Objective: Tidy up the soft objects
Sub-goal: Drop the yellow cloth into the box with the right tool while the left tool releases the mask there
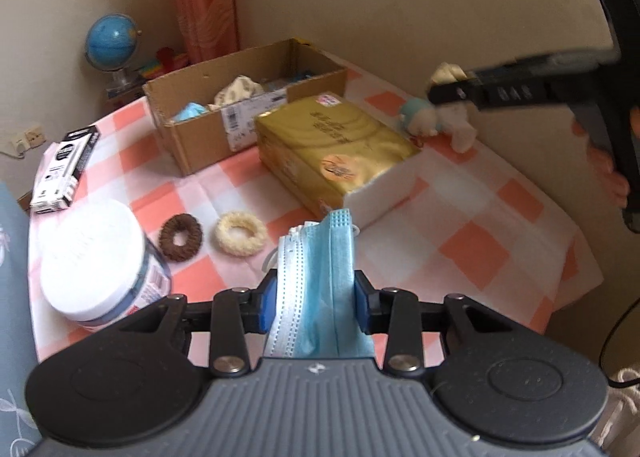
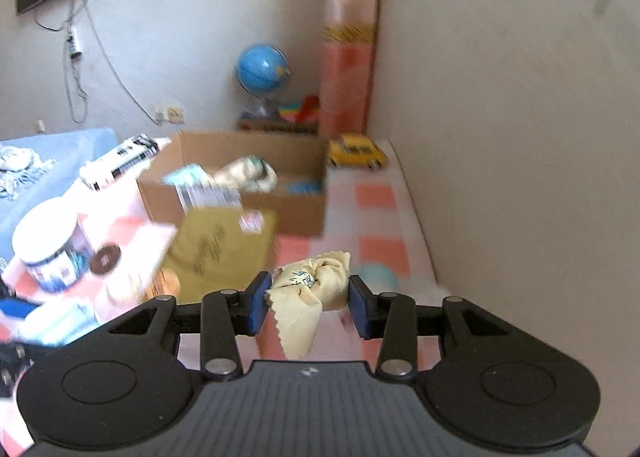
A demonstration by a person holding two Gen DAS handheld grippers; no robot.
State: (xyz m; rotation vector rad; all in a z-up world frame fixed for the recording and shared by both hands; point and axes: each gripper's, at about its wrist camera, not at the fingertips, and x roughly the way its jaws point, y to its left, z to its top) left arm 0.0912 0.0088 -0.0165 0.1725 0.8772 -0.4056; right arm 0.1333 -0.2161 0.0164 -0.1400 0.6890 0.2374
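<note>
Table (image 1: pixel 472 241): covered with a pink-and-white checked cloth; all items below are set on it or held above it.
Cardboard box (image 1: pixel 192 145): open-topped, at the far side; some soft items are already seen inside.
Tissue pack (image 1: pixel 336 145): gold, lying just in front of the box, between it and the grippers.
Jar (image 1: pixel 92 257): white-lidded, at the near left, not a soft item.
Left gripper (image 1: pixel 314 297): clamped on a stack of face masks (image 1: pixel 320 277), which is held clear of the cloth.
Right gripper (image 2: pixel 308 301): clamped on a bunched cream cloth (image 2: pixel 316 285), also held off the table.
Hair ties (image 1: pixel 240 233): one cream, one brown, lying side by side beside the jar, not yet collected.
Step in hand: judged as carry, both loads being gripped and lifted.
Next move: each load is to be brought over the tissue pack to the box opening, and the jaws parted only once above it.
</note>
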